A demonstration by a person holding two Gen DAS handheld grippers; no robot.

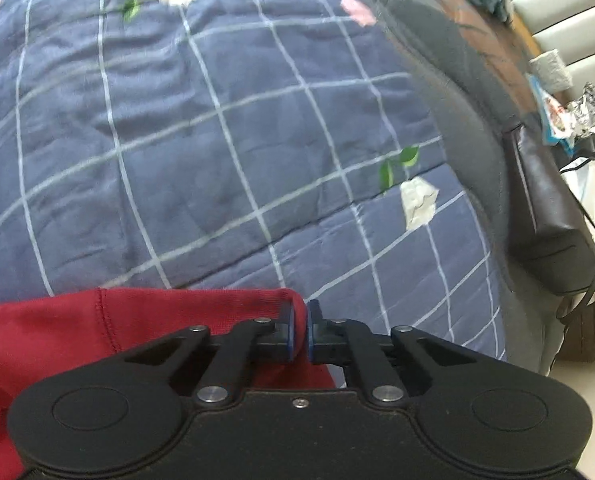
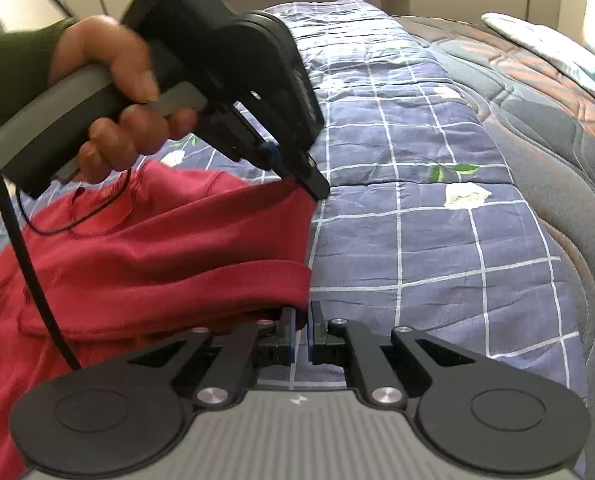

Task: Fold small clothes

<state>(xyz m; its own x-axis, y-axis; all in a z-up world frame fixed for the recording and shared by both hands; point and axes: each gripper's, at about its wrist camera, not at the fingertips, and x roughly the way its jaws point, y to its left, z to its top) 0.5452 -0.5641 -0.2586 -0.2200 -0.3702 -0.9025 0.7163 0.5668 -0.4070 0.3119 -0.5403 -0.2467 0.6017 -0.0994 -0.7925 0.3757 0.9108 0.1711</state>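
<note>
A red garment (image 1: pixel 57 328) (image 2: pixel 169 248) lies spread over a blue checked bedcover (image 1: pixel 217 140) (image 2: pixel 417 240). In the left wrist view my left gripper (image 1: pixel 300 332) is shut on the garment's right edge, with red cloth pinched between its pads. The right wrist view shows that same left gripper (image 2: pixel 317 190), held by a hand (image 2: pixel 113 92), tips down on the garment's far right corner. My right gripper (image 2: pixel 302 336) is shut on the near right corner, where the red fold runs in between its pads. The cloth sags between the two grips.
A dark quilted mattress (image 1: pixel 477 120) (image 2: pixel 557 120) borders the bedcover on the right, with a pillow (image 2: pixel 557 48) at its far end. Packets and bags (image 1: pixel 577 120) sit beyond the bed's edge. A black cable (image 2: pixel 29 272) hangs across the garment.
</note>
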